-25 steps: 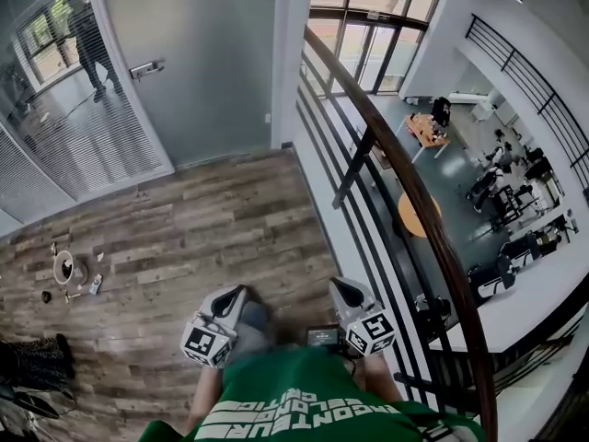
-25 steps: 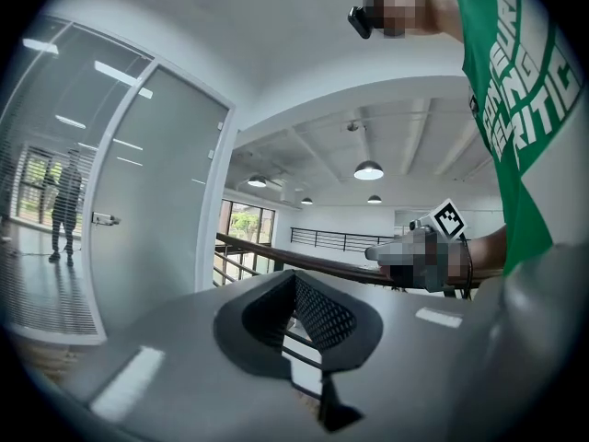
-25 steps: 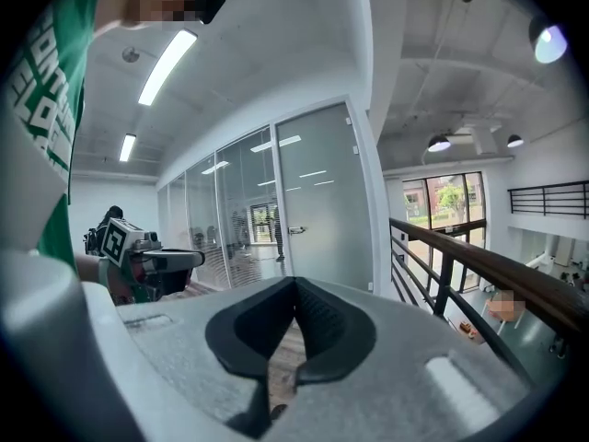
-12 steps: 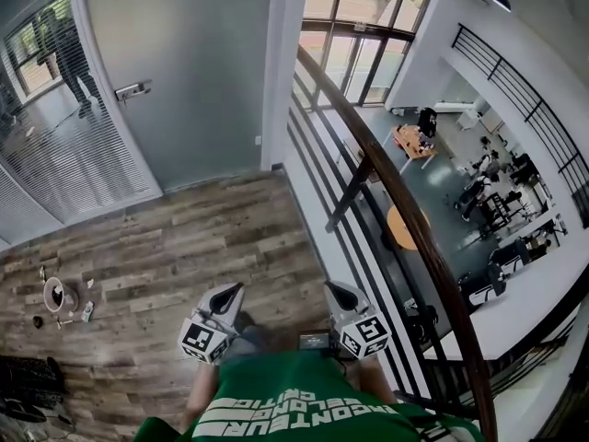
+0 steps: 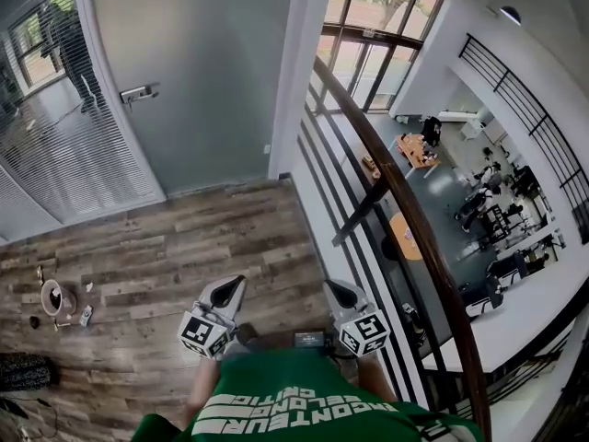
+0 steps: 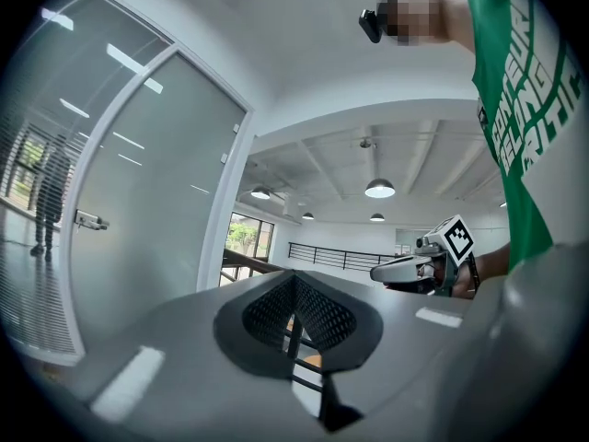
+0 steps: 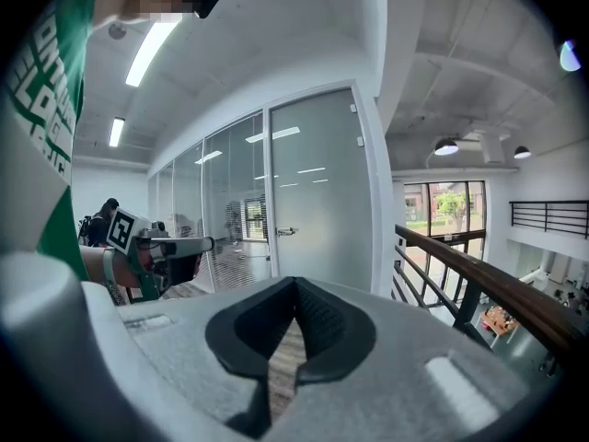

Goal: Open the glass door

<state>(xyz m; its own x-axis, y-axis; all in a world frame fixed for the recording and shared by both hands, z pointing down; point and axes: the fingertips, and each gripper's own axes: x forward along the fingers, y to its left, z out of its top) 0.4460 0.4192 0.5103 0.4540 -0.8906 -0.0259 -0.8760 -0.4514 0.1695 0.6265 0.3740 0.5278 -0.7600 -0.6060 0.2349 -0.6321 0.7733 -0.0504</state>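
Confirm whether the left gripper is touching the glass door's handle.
Apart. The head view shows the left gripper near the person's body, with wooden floor between it and the door handle.

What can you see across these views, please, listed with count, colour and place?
door: one, grey frosted glass, ahead
handle: one, silver, on the door's left edge
blinds: one set, white, left of the door
figure: one, dark, seen in the glass at far left
floor: brown wood planks
pot: one, brown and white, on the floor at left
railing: one, brown rail on black bars, at right
round table: one, orange, on the lower level beyond the railing
shirt: green, bottom edge
left gripper: grey, shut, empty
right gripper: grey, shut, empty
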